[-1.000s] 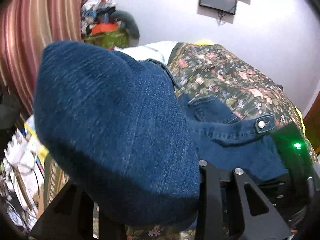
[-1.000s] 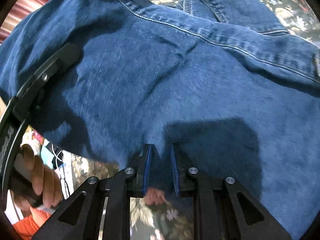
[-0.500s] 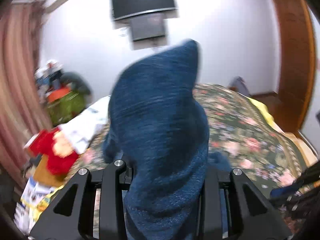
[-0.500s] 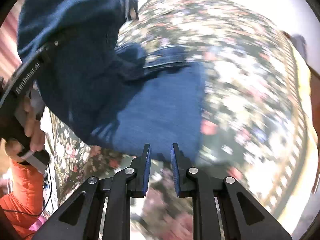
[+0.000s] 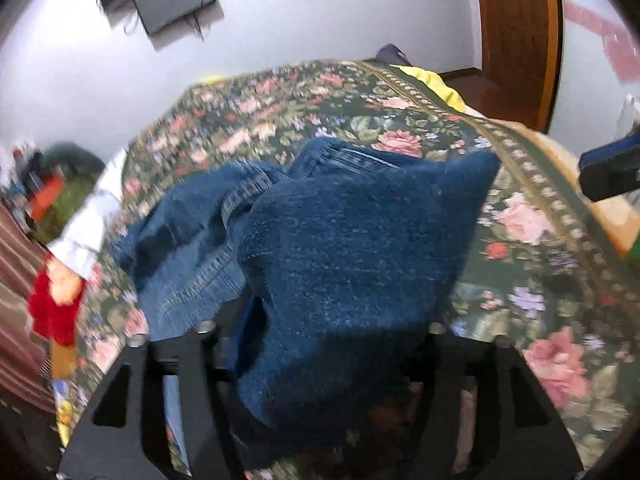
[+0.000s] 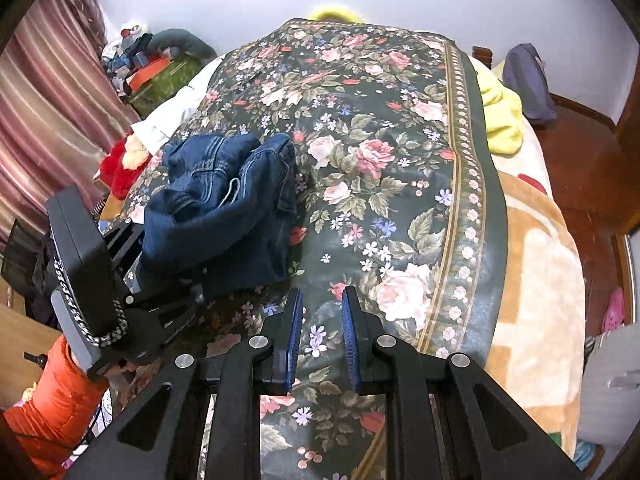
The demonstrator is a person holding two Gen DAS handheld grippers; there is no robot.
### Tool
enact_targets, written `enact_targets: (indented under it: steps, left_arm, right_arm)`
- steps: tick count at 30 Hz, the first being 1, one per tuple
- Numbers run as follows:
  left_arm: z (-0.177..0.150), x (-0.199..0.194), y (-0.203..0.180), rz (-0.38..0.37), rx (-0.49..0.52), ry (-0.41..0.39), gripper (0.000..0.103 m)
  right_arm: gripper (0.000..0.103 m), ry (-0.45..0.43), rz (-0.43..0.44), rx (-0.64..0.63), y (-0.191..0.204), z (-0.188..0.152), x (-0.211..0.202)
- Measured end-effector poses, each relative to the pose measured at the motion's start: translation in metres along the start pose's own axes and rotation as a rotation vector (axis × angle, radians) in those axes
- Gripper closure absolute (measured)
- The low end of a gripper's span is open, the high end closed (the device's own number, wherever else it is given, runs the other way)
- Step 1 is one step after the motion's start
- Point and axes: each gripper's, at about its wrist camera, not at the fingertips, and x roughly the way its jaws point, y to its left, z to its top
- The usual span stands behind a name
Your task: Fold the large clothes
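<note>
— While the left gripper point(image 6: 168, 276) sits buried under thick blue denim jeans point(image 6: 224, 208), can't tell its grip.
— Crumpled heap on the floral bedspread point(image 6: 400, 168); right gripper point(image 6: 320, 316) parted, holding nothing.

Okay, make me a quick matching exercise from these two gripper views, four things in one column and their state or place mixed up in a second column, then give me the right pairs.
Things:
1. left gripper
2. right gripper
3. denim garment
4. yellow cloth

States or places:
A. bunched in a heap on the floral bedspread
B. open, holding nothing
C. at the bed's far right edge
D. buried under denim

Pairs: 1-D, 2-B, 3-A, 4-C
</note>
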Motion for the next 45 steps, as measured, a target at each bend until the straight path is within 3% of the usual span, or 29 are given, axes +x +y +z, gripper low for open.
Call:
enact_targets:
  steps: [1, 6, 11, 14, 17, 20, 22, 24, 27, 36, 37, 38, 39, 40, 45]
  left_arm:
    - [-0.002, -0.004, 0.003, -0.025, -0.019, 0.007, 0.031]
    - [-0.011, -0.042, 0.015, -0.106, -0.086, -0.023, 0.030]
    - [-0.027, -0.084, 0.048, -0.050, -0.183, -0.096, 0.016]
    - [-0.039, -0.095, 0.078, 0.029, -0.242, -0.117, 0.011]
    - [-0.049, -0.086, 0.105, 0.096, -0.286, -0.072, 0.011]
    - [-0.063, -0.068, 0.127, 0.101, -0.353, -0.009, 0.011]
    - [-0.071, -0.053, 0.135, 0.074, -0.400, 0.034, 0.011]
    - [-0.080, -0.033, 0.136, 0.036, -0.420, 0.086, 0.011]
    - [-0.091, -0.014, 0.125, -0.004, -0.417, 0.124, 0.011]
    - [-0.098, 0.000, 0.101, -0.066, -0.400, 0.117, 0.007]
    - [-0.099, 0.001, 0.098, -0.067, -0.392, 0.125, 0.005]
    - [-0.101, 0.004, 0.094, -0.060, -0.386, 0.129, 0.005]
    - [-0.102, 0.004, 0.092, -0.052, -0.389, 0.121, 0.005]
    - [-0.103, 0.003, 0.091, -0.048, -0.393, 0.117, 0.005]
    - [-0.103, -0.009, 0.095, -0.058, -0.415, 0.124, 0.005]
  right_arm:
    - [0.088, -0.004, 0.003, -0.004, 0.002, 0.000, -0.002]
    - [0.088, -0.041, 0.025, -0.065, 0.024, 0.004, -0.011]
    - [0.088, -0.088, 0.037, -0.161, 0.064, 0.018, -0.016]
    - [0.088, -0.104, 0.062, -0.203, 0.090, 0.025, -0.012]
    - [0.088, -0.099, 0.108, -0.240, 0.116, 0.031, -0.001]
    - [0.088, -0.090, 0.122, -0.285, 0.139, 0.032, 0.013]
    - [0.088, -0.071, 0.085, -0.337, 0.154, 0.032, 0.031]
    - [0.088, -0.051, -0.011, -0.380, 0.161, 0.029, 0.050]
    - [0.088, -0.007, -0.147, -0.455, 0.157, 0.017, 0.080]
    - [0.087, 0.060, -0.128, -0.319, 0.085, 0.002, 0.089]
    - [0.064, 0.058, -0.143, -0.302, 0.077, 0.004, 0.088]
    - [0.026, 0.054, -0.156, -0.283, 0.069, 0.004, 0.088]
    - [0.009, 0.022, -0.217, -0.264, 0.059, 0.004, 0.086]
    - [0.000, -0.008, -0.243, -0.259, 0.054, 0.003, 0.086]
    - [0.000, 0.033, -0.163, -0.199, 0.037, 0.000, 0.085]
